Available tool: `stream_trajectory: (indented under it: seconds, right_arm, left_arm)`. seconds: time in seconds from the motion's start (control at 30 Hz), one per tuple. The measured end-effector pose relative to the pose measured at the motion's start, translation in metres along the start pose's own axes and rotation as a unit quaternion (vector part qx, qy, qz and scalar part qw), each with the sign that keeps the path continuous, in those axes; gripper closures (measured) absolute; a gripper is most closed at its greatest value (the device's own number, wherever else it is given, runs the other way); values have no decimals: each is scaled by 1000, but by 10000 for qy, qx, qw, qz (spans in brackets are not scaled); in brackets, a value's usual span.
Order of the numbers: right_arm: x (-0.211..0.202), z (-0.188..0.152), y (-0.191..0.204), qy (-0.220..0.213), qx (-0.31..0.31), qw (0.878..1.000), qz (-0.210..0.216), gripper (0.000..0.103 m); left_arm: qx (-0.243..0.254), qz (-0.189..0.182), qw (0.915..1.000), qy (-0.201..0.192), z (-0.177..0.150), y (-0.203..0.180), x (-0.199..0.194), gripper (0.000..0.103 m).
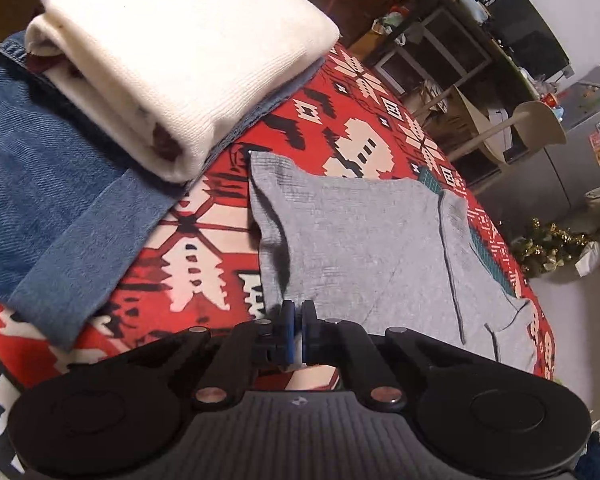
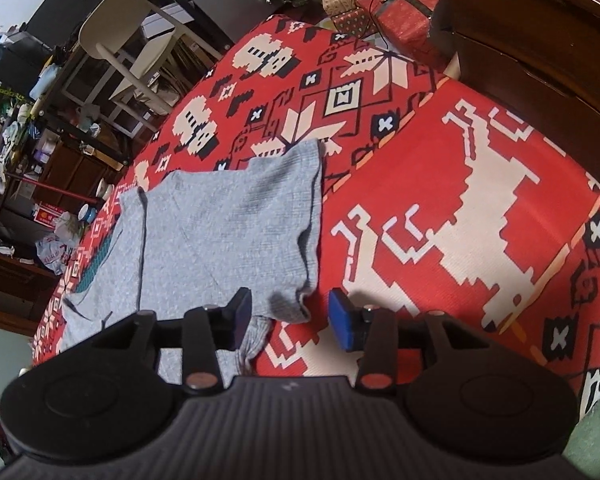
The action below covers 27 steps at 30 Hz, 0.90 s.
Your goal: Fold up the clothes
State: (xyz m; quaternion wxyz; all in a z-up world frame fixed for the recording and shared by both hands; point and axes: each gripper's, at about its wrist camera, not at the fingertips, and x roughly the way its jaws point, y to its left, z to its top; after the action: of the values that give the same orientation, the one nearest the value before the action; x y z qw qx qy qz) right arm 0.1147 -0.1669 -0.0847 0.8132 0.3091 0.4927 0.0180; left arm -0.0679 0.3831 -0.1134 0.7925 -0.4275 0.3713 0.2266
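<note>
A grey shirt [image 1: 360, 240] lies partly folded on a red patterned bedspread [image 1: 204, 248]. My left gripper [image 1: 298, 314] sits at the shirt's near edge, shut, with a pale strip of the cloth pinched between its blue pads. In the right wrist view the same grey shirt [image 2: 228, 232] spreads away from me. My right gripper [image 2: 290, 318] stands open over its near right corner. The hem lies between the fingers, and the blue pad [image 2: 342, 326] is clear of the cloth.
A folded white sweater [image 1: 180, 60] rests on folded blue jeans [image 1: 60, 200] at the left. The bedspread [image 2: 440, 208] shows bare to the right of the shirt. A pale chair [image 2: 128, 32], cluttered shelves [image 1: 440, 52], wrapped gifts [image 2: 392, 12] and dark wooden furniture [image 2: 520, 40] surround the bed.
</note>
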Motion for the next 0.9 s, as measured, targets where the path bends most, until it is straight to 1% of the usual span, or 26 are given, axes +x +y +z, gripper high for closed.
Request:
stream_trajectory:
  seconds: [0.27,0.37,0.43,0.5,0.57,0.6,0.63,0.67,0.73,0.77,0.8,0.9]
  right_arm:
    - [-1,0,0,-4,2,10000,26,53]
    - [-2,1,-3,-38,93,9999,43,53]
    - [-4,4,-9,-94,278,9995,74,53]
    - [-6,6,-16,-171,518,9985,77,53]
    - [-7,10,-24,-232,735,9970,100,56]
    - [-7,12,-27,-264,812,9963,113,63]
    - [-8,14,-28,-294,865,9957,122,69]
    - [-8,17,-29,-357,899,9952,131,71]
    - [-9,25,-29,-514,916,9944,136,72]
    - [-9,30,-28,-606,895,9941,130,72]
    - [-7,34,-26,-677,850,9940,109,72]
    - [2,47,-19,-772,619,9951,62,72]
  left_arm:
    - [127,88,9999,63,-9,-1,-11,99]
    - [120,226,9996,135,-8,0,-7,99]
    - [99,201,9997,112,-7,0,-8,97]
    - [127,172,9998,3,-7,-1,-13,94]
    - [167,148,9997,-124,-7,-3,-19,92]
    - [188,136,9996,-185,-7,-4,-21,88]
    - [208,125,9994,-247,-7,-5,-24,86]
    - [227,116,9992,-312,-7,-6,-27,84]
    - [301,135,9983,-482,-7,-9,-33,83]
    - [340,164,9977,-564,-7,-10,-35,82]
    - [380,192,9970,-651,-6,-11,-36,78]
    - [410,223,9956,-817,-4,-12,-36,75]
